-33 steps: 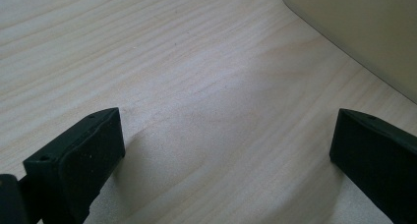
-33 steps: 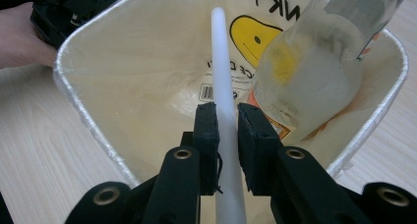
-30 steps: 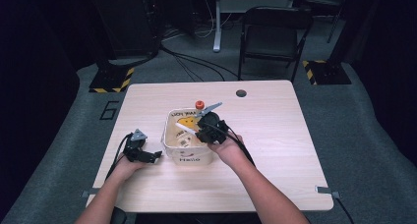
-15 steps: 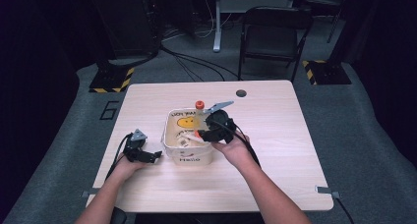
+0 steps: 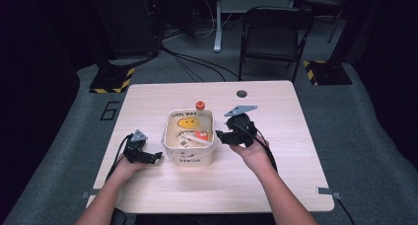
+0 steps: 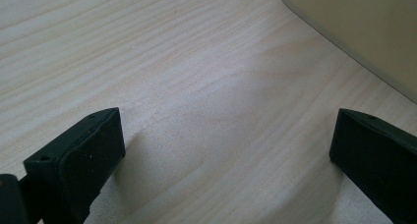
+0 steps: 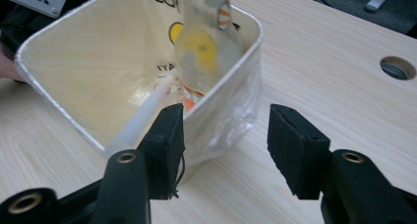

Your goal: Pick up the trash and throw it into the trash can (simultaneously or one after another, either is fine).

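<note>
My left gripper (image 5: 156, 156) rests on the table (image 5: 296, 151) with jaws wide and empty, just left of the tub (image 5: 190, 158) — a bottle (image 5: 200, 122) and what may be a white stick (image 7: 142, 117) stand inside — while my right gripper (image 5: 220, 136), jaws just opened, holds nothing.

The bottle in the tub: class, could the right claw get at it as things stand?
Probably yes. The right claw stands open beside the tub, whose top is open, and the bottle leans against the near wall with its neck above the rim.
</note>
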`<state>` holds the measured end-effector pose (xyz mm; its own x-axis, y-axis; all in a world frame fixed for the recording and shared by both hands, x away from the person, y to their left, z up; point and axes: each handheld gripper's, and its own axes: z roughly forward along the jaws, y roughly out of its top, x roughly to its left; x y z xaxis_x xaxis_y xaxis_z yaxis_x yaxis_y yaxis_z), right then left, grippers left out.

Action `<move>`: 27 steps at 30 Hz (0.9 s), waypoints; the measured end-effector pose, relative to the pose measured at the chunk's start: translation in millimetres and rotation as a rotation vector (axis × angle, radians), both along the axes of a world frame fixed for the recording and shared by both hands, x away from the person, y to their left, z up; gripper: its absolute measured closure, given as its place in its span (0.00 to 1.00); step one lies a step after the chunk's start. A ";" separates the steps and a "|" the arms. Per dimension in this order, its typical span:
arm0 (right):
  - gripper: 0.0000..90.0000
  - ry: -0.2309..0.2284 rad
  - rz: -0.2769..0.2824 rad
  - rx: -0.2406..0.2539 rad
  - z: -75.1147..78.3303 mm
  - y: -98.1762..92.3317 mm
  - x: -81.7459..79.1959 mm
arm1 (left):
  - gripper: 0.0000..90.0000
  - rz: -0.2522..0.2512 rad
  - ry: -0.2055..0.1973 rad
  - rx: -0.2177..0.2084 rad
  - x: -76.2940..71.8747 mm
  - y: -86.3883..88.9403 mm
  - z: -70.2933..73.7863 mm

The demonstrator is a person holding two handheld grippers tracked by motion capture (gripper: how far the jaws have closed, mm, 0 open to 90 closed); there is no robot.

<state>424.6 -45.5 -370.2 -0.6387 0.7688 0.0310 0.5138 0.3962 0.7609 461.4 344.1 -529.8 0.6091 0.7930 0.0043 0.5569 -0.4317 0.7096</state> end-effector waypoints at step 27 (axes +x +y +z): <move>0.50 -0.014 -0.144 0.007 -50.2 -66.5 -14.0 | 0.00 0.000 0.000 0.000 0.0 0.0 0.0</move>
